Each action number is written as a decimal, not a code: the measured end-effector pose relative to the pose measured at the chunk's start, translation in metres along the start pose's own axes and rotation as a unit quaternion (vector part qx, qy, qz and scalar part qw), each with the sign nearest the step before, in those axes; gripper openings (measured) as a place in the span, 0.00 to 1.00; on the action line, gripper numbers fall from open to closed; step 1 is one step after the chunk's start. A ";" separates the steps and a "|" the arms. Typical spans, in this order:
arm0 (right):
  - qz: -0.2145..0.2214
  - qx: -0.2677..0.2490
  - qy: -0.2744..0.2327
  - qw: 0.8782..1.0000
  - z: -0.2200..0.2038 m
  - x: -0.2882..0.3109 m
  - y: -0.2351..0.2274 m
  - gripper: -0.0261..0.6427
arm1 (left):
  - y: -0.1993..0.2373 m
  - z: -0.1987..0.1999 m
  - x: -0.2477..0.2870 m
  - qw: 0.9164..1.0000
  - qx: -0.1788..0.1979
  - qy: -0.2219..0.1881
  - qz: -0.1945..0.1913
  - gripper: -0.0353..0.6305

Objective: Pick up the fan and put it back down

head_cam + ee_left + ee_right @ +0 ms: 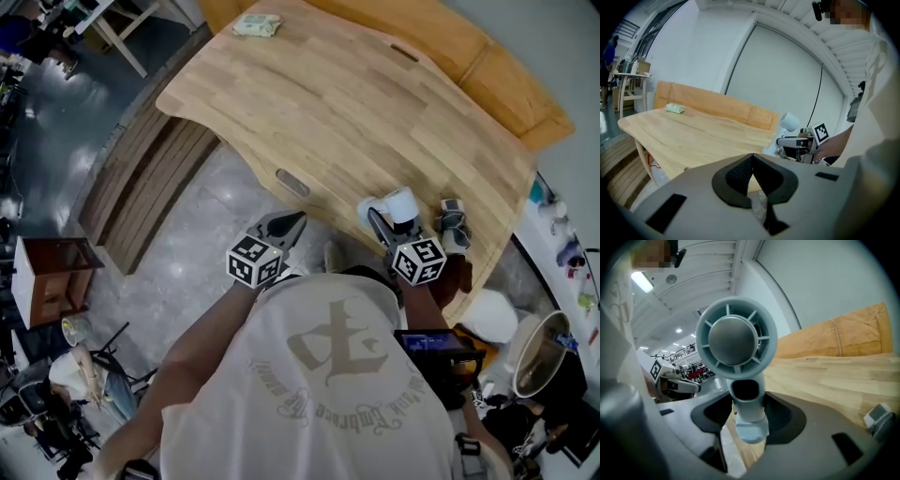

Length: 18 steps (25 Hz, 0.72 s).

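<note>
A small pale blue hand fan (401, 204) stands upright at the near edge of the wooden table (356, 103). My right gripper (382, 223) is shut on its handle. In the right gripper view the round fan head (736, 338) rises above the jaws, and the handle's foot hangs over the table's edge. My left gripper (284, 226) is shut and empty. It hovers just off the table edge, to the left of the fan. From the left gripper view (752, 157) the fan (789, 121) appears at the right.
A small grey gadget (453, 225) lies on the table just right of the fan. A green-white packet (256, 25) sits at the far end. An orange padded bench (487, 66) runs behind the table. Slatted wooden boards (150, 183) lie on the floor at left.
</note>
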State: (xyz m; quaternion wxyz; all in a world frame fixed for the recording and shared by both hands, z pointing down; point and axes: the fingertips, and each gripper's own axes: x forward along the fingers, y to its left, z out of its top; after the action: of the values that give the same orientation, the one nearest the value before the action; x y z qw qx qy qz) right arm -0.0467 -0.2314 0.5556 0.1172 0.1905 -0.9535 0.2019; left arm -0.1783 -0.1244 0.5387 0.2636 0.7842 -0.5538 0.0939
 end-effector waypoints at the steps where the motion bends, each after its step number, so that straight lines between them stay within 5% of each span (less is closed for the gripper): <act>1: 0.004 0.000 0.005 1.000 -0.002 0.006 -0.004 0.37 | 0.003 0.001 0.002 1.000 -0.001 0.002 0.003 0.07; 18: 0.064 -0.063 0.075 0.993 -0.024 0.122 -0.054 0.37 | 0.047 -0.008 0.006 0.994 -0.047 0.010 0.096 0.07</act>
State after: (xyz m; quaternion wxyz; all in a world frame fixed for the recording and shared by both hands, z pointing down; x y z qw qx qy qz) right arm -0.1306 -0.3055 0.6316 0.1873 0.1052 -0.9630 0.1628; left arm -0.2184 -0.1366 0.5623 0.2956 0.7130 -0.6278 0.1007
